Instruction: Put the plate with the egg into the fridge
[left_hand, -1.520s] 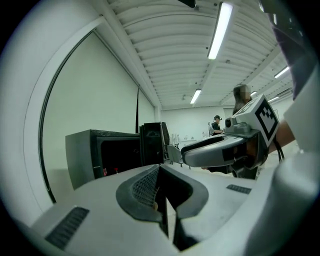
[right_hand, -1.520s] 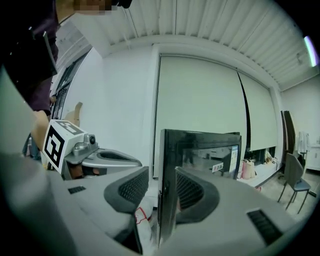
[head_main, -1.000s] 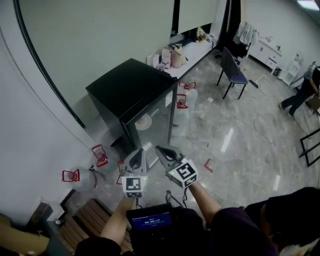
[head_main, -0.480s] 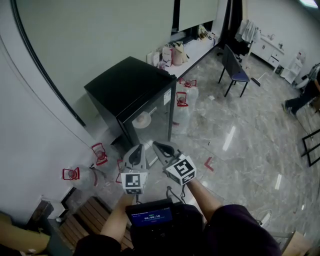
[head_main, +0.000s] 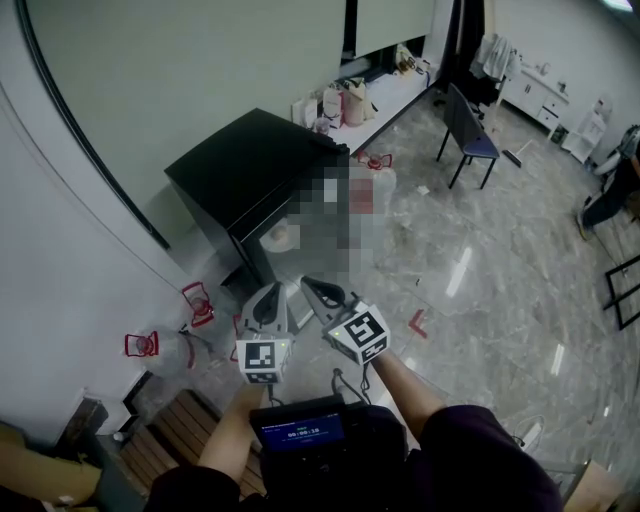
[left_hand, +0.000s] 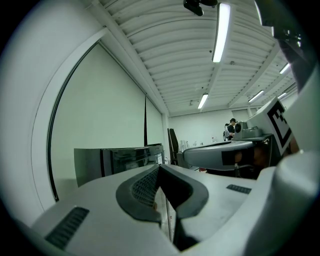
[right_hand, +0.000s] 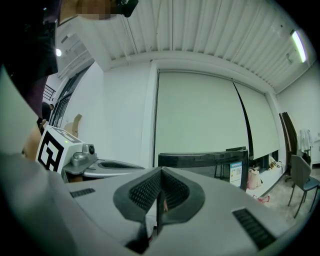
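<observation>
The left gripper (head_main: 272, 300) and right gripper (head_main: 310, 287) had jaws fully closed, nothing held, near the fridge (head_main: 240, 170) front. A pale plate (head_main: 278, 238) showed behind the glass door, near its left edge; no egg was discernible. Likely light, rigid, breakable: pinch the rim, keep level.

The fridge (head_main: 250, 172) stands against the wall (head_main: 150, 80), a counter (head_main: 395, 97) behind it, a chair (head_main: 468, 135) well apart rightward.

grey marbled floor (head_main: 500, 300) carries the black fridge (head_main: 250, 170), a blue chair (head_main: 470, 137) and red-handled jugs (head_main: 145, 347).
</observation>
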